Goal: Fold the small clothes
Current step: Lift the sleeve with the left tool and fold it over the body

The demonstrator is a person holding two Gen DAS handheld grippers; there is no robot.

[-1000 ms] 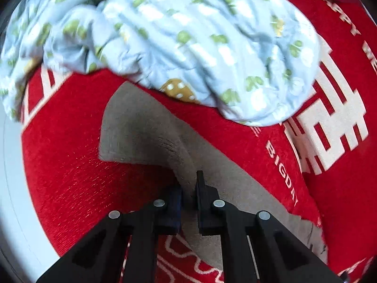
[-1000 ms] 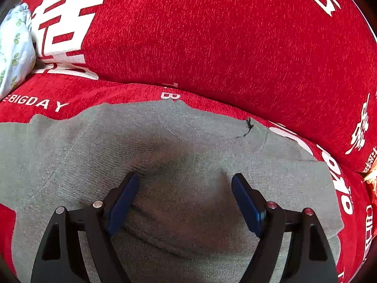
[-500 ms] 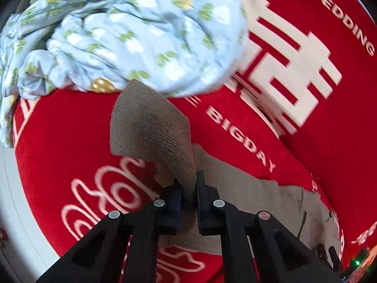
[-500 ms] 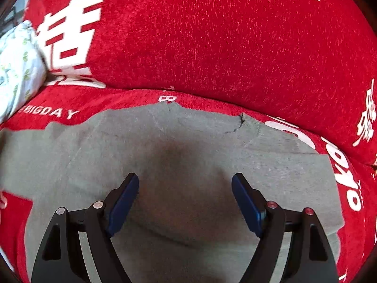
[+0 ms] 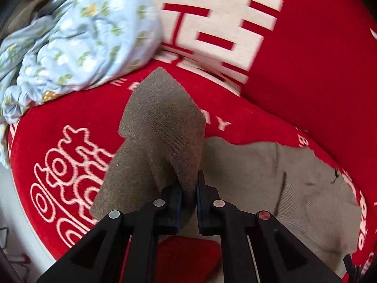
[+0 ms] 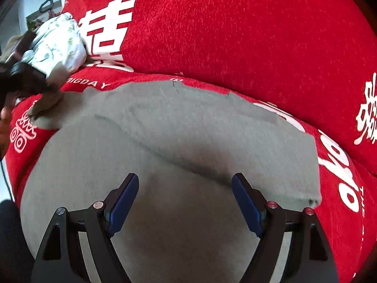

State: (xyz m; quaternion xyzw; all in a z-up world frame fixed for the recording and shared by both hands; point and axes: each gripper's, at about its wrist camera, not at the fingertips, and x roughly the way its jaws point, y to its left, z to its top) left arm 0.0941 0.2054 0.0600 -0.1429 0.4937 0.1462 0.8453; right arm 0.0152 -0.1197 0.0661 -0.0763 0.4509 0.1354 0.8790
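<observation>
A red sofa cover [image 6: 235,35] with white lettering fills both views, and everything here is placed against it. One grey knit garment [image 6: 188,141] lies spread across the seat part of that cover, its body mostly flat. One pale blue printed bundle of cloth [image 5: 77,42] sits crumpled at the far left of the cover, against the backrest and apart from the grey piece.

Two claws are in play. The left claw [image 5: 188,195] is clamped on a sleeve end [image 5: 162,118] of the grey garment, which stands lifted off the cover and points towards the garment's body. The right claw [image 6: 185,202] hovers over the middle of the garment with its blue pads [image 6: 124,200] wide apart and nothing between them.

The fold looks barely begun: one sleeve seems to be on its way inward, and no finished crease shows on the body. The other sleeve, the body folds and the whole blue bundle appear to be left. No folded stack is visible anywhere on the cover.
</observation>
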